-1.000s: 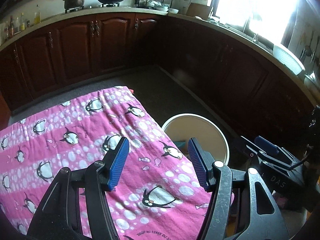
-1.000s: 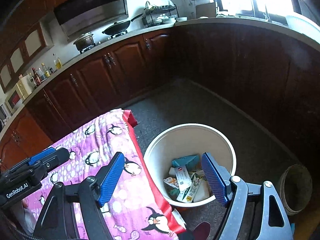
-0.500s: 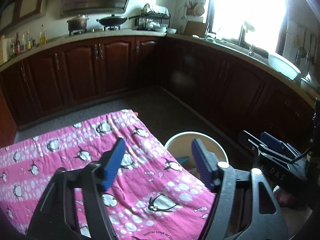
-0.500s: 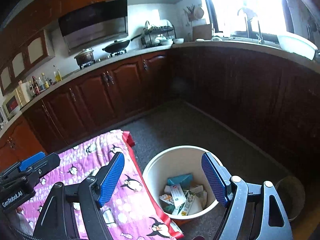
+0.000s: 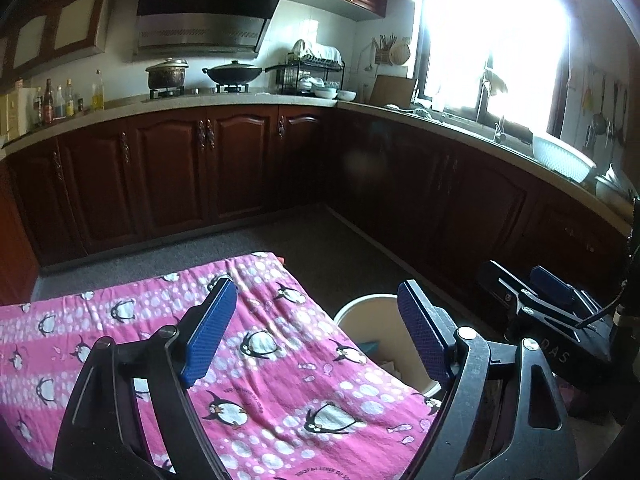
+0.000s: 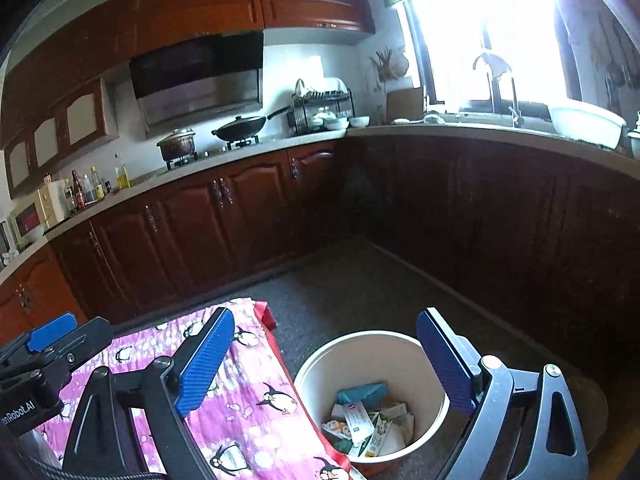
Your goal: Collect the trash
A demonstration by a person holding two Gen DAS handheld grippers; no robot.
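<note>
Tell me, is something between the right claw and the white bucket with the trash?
Nothing visible is. The right claw is open and empty, above the white bucket. The penguin cloth lies beside it, not over its mouth.

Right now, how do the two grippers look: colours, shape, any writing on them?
Both look alike. The left gripper and the right gripper each have two flat fingers with blue ribbed pads on black angular frames with triangular cut-outs and silver screws. White lettering "Robot.AI" marks the left one's side; "DAS" shows on the right one's. A thin black cable runs beside the right one.
</note>
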